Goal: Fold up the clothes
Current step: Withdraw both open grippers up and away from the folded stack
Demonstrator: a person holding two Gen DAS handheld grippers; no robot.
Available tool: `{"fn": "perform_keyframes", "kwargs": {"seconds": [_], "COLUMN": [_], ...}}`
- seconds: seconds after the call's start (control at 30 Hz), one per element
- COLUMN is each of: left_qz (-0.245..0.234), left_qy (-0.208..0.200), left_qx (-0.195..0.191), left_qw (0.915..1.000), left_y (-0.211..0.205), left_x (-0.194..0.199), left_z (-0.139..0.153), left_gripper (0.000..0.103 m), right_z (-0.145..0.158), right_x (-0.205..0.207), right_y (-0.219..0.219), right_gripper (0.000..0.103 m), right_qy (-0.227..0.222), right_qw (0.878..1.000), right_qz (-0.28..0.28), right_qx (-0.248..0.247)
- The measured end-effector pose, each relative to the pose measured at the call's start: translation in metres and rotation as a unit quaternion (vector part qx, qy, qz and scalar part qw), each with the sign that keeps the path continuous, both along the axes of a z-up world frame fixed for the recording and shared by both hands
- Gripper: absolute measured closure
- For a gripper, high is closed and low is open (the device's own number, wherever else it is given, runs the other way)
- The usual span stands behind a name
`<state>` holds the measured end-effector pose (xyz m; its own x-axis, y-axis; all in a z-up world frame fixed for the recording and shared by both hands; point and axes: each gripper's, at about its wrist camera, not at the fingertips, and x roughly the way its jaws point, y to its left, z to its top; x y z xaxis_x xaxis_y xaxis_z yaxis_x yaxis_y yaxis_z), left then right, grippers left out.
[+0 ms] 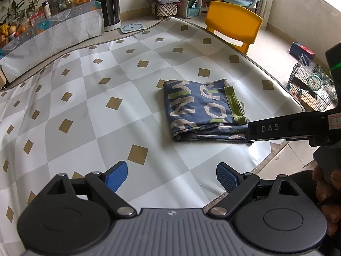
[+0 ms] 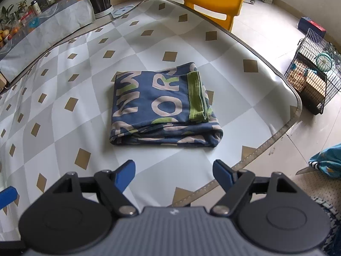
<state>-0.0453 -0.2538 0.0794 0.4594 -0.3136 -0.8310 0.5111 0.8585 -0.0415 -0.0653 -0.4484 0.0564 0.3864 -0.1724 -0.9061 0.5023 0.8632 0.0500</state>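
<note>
The folded garment is lying on the counter straight ahead of the right tongs, with its thick folded edge turned toward them and its long side running across their line. The left tongs are seeing it ahead and to their right (so the right hand is nearer, I judge). Both tongs are standing released, grasping nothing.

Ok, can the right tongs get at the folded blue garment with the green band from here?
Probably yes: the right tongs stand open, and only bare checked table cover lies between them and the folded blue lettered garment.
</note>
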Motion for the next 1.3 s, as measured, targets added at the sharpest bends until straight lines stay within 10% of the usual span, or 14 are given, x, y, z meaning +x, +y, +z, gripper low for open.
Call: {"fn": "perform_keyframes", "kwargs": {"seconds": [0.8, 1.3], "left_qz": [-0.043, 0.033], "left_qy": [-0.068, -0.056], "left_qx": [0.027, 0.013], "left_qw": [0.9964, 0.9978], "left_y": [0.005, 0.056], "left_x": [-0.031, -0.014], "left_z": [0.016, 0.01], "left_gripper": [0.013, 0.013], "right_z": [0.005, 0.011], "right_x": [0.01, 0.011], "right_y": [0.036, 0.08], "right_gripper": [0.024, 0.024], "right_qy": [0.006, -0.021], "right_qw": [0.996, 0.984], "right_qz": [0.06, 0.146], "right_qx": [-0.066, -0.096]}}
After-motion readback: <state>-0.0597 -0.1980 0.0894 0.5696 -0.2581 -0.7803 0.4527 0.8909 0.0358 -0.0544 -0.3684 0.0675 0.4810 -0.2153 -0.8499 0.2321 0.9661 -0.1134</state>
